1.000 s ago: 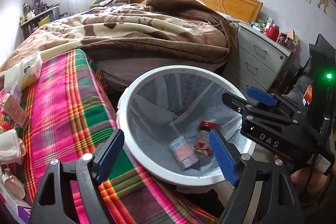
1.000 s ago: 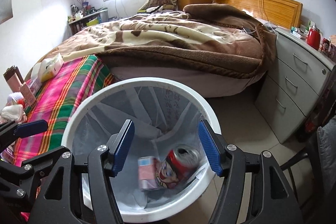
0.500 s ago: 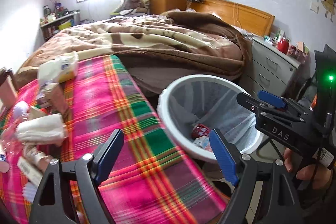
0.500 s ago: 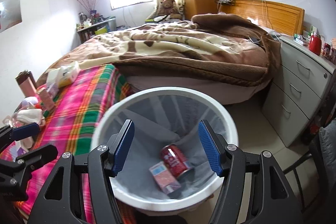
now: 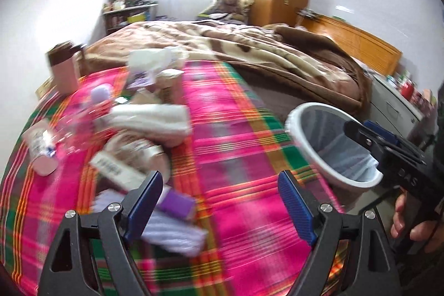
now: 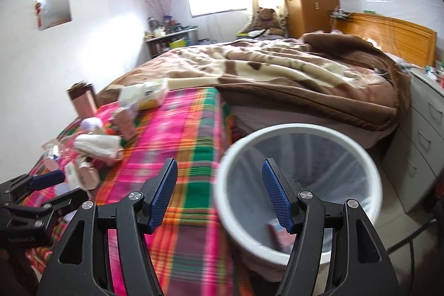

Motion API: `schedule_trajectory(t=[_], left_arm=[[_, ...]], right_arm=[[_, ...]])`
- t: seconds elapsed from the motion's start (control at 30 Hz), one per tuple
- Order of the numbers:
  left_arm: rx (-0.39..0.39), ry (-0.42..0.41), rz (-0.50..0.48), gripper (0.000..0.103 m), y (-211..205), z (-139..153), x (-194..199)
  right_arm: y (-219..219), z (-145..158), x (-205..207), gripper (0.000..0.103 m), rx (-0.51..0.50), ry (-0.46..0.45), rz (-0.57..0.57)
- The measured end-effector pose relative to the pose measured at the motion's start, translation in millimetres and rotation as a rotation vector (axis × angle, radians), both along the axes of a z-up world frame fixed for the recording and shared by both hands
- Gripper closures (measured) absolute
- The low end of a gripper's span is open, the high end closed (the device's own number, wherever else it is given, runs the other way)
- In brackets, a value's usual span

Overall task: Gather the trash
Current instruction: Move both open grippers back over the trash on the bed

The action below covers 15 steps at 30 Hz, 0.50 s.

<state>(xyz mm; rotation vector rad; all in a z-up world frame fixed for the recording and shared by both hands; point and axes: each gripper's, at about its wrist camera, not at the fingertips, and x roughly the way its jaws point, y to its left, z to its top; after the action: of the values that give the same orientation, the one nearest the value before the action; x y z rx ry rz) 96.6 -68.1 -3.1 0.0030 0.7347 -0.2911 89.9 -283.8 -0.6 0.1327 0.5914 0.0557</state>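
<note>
Over the bright plaid tablecloth [image 5: 236,157], the left gripper [image 5: 222,201] and right gripper [image 6: 219,193] hover spread and empty. Judging by this, another pickup begins; next comes choosing litter like the purple packet [image 5: 177,203] for the white round bin [image 6: 299,129].

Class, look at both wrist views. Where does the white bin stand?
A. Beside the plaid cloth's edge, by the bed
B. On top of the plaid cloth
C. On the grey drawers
A: the bin stands off the plaid cloth, beside its edge, with the bed behind.

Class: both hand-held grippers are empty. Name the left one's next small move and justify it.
Probably ease the left hand-held gripper down onto the purple packet beside its finger: its jaws are open, empty, and litter still covers the plaid cloth near the bin.
</note>
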Motion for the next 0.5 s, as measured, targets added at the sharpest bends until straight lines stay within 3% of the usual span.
schedule_trajectory(t=[0.5], left_arm=[[-0.003, 0.01, 0.219, 0.017, 98, -15, 2]], right_arm=[[84, -17, -4, 0.038, 0.017, 0.067, 0.233]])
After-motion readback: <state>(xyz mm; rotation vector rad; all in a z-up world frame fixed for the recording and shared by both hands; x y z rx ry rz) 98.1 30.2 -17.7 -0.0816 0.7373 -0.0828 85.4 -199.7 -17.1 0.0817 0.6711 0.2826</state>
